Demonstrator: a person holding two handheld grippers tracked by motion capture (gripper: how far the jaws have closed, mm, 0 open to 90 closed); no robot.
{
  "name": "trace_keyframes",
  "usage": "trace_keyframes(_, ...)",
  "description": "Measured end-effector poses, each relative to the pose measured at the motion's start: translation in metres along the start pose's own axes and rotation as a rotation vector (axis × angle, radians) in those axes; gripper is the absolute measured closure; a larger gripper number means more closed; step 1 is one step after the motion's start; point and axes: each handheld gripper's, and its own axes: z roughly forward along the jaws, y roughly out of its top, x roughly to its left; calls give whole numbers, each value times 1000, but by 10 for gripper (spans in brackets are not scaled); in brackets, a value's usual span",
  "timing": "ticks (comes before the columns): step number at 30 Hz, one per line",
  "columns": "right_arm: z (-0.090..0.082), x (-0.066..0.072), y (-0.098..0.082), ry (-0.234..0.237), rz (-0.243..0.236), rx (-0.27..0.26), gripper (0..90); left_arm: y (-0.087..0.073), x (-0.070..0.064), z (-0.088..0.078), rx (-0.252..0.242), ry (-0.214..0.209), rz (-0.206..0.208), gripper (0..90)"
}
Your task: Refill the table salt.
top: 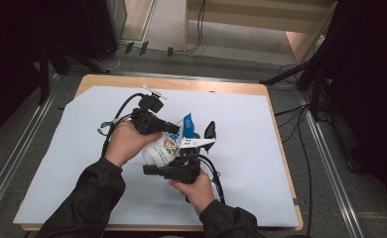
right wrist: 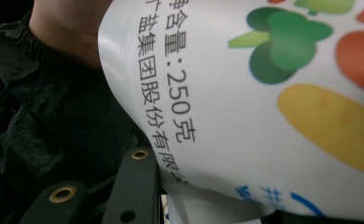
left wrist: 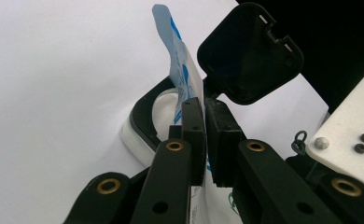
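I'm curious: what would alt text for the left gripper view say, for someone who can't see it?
Two black gripper fingers pinch a blue-and-white peel-off seal standing up from a white container with a black flip lid open. The left gripper is shut on the seal, above a white table sheet; a white plate with screws sits at right.

A: How many things are there, by kind?
B: One white printed container (top: 162,148), with one black flip lid (left wrist: 250,53) and one blue seal tab (left wrist: 180,65).
A: And tools?
B: Two grippers: the left gripper (top: 174,128) and the right gripper (top: 149,170) (one per hand). One bench (top: 261,163), one white sheet (top: 251,134).
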Motion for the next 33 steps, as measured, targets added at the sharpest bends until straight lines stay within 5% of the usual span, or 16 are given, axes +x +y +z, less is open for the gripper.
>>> trace_keyframes(33, 2, 3, 0, -49, -32, 25, 701, 0, 3, -2, -7, 21, -1, 900)
